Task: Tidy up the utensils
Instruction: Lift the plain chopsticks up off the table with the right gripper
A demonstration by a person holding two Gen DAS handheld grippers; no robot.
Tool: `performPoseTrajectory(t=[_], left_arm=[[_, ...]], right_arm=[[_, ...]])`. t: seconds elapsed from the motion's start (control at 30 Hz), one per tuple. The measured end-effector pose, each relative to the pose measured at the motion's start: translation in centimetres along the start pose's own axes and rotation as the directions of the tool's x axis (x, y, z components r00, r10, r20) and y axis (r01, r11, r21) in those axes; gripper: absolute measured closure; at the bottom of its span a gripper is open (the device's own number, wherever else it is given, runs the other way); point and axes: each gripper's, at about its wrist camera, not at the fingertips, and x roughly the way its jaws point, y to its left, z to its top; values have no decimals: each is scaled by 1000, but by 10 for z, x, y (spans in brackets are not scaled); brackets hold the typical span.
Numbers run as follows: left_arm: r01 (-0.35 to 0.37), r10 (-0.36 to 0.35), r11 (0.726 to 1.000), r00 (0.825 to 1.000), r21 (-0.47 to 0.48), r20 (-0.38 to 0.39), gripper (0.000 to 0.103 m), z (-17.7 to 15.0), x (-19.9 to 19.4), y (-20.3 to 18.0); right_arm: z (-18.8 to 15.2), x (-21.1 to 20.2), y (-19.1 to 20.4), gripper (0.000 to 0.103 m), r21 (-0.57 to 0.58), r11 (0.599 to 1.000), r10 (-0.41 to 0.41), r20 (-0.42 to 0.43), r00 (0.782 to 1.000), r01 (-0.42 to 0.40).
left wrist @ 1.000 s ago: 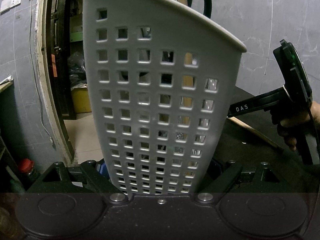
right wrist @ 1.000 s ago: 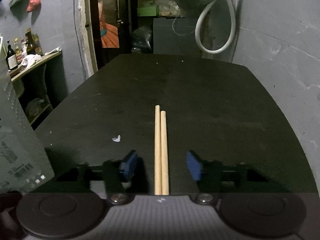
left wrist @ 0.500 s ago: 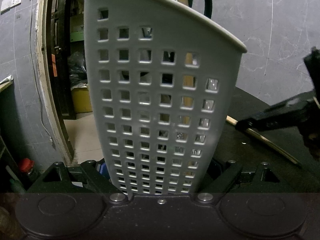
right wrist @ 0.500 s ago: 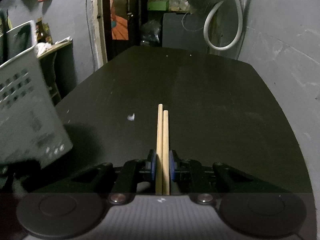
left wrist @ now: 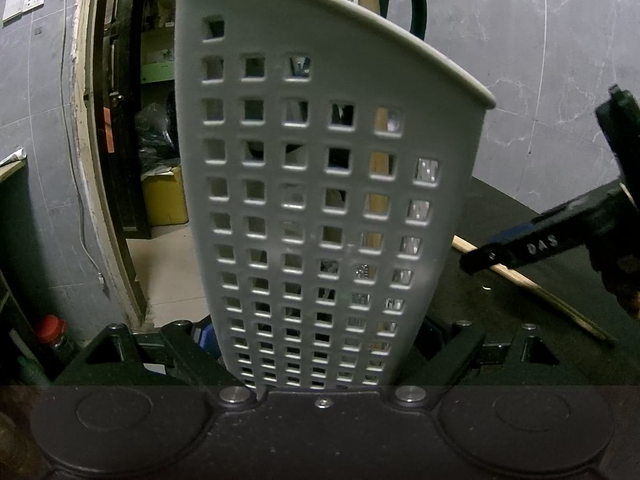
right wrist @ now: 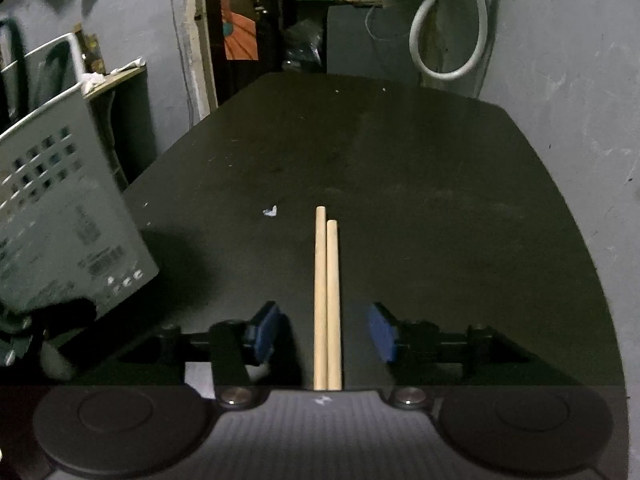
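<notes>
Dark worktop [right wrist: 400, 168] by grey walls. Two chopsticks [right wrist: 327, 300] lie mid-worktop, long axes in line with the right gripper [right wrist: 326, 332], whose jaws, just reopened, stand apart astride them without touching. Left gripper [left wrist: 320, 344] clamps the caddy [left wrist: 320, 184] at the left edge.

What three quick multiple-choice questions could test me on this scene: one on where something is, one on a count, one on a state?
1. Where do the chopsticks lie?
A. in the basket
B. on the black table
C. on the floor

2. How many chopsticks are there?
A. one
B. two
C. four

3. How are the right gripper's jaws?
A. open
B. clamped on the sticks
C. holding a spoon

Answers: 1 B, they rest flat on the tabletop. 2 B, two sticks lie side by side. 3 A, both blue pads stand clear of the sticks, having just opened.
</notes>
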Motion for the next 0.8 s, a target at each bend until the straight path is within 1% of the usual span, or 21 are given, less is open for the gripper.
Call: performPoseTrajectory(t=[0.07,0.13,0.17,0.27,0.43,0.63,0.8], left_arm=[[0,0,1000,1000,1,0,13,0,0,0],[0,0,1000,1000,1,-1,13,0,0,0],[-1,1,1000,1000,2,-1,13,0,0,0],[1,-1,1000,1000,-1,0,13,0,0,0],[1,-1,1000,1000,-3,1,13,0,-1,2],[-2,2,1000,1000,1,-2,13,0,0,2],[-4,4,1000,1000,3,-2,13,0,0,0]], right_arm=[[3,3,-3,56,-5,1000,0,9,1000,0],[1,3,-4,83,-11,1000,2,23,1000,-2],[1,3,-4,88,-13,1000,2,25,1000,-2],[3,3,-1,88,-26,1000,-13,17,1000,13],[7,2,-9,88,6,1000,17,14,1000,-18],[4,-18,-13,88,20,999,38,122,992,-41],[3,-43,-14,88,11,998,59,237,970,-63]])
